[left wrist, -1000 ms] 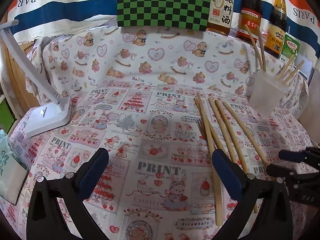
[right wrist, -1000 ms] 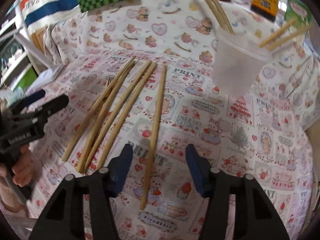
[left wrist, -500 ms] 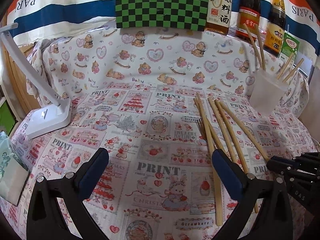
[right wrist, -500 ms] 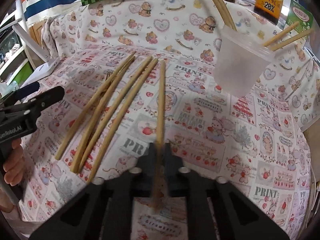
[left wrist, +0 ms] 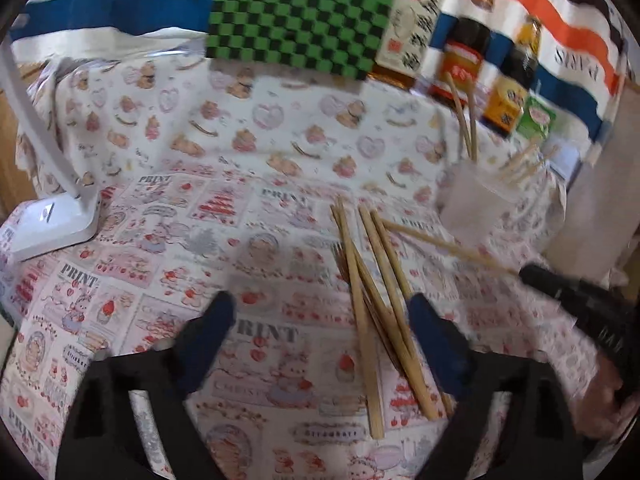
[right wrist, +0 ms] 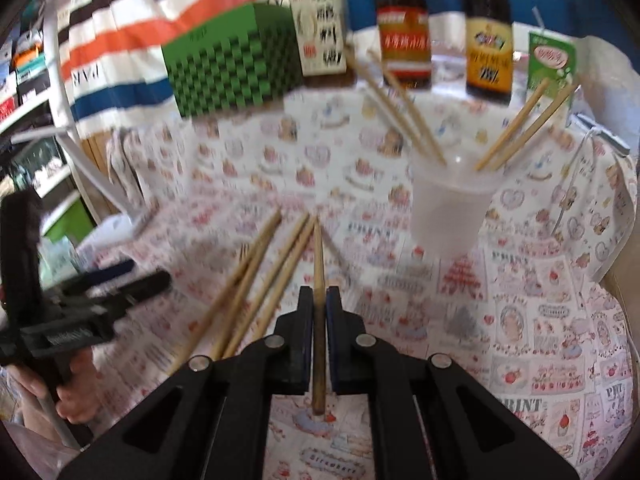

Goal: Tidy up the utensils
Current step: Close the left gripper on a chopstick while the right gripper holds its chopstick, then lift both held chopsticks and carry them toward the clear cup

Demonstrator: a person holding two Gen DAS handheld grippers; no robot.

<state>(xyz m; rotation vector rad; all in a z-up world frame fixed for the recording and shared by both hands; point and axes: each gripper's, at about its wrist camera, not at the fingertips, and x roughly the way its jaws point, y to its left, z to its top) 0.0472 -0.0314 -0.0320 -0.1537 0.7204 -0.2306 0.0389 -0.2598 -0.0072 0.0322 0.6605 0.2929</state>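
My right gripper (right wrist: 319, 300) is shut on a wooden chopstick (right wrist: 318, 256) and holds it lifted off the cloth, tip pointing away; it also shows in the left wrist view (left wrist: 444, 244). Several more chopsticks (left wrist: 372, 292) lie in a loose bundle on the patterned cloth, with a fork's tines (left wrist: 340, 258) under them. A translucent plastic cup (right wrist: 450, 212) stands to the right and holds several chopsticks. My left gripper (left wrist: 320, 320) is open and empty, hovering over the near ends of the bundle.
Sauce bottles (right wrist: 404, 24) and a green checkered box (right wrist: 236, 60) line the back. A green carton (right wrist: 550, 60) stands at the back right. A white lamp base (left wrist: 52, 220) sits at the left. The table edge drops off at the right.
My right gripper has closed on one chopstick and lifted it off the cloth, away from the others. My left gripper has moved forward and right toward the bundle.
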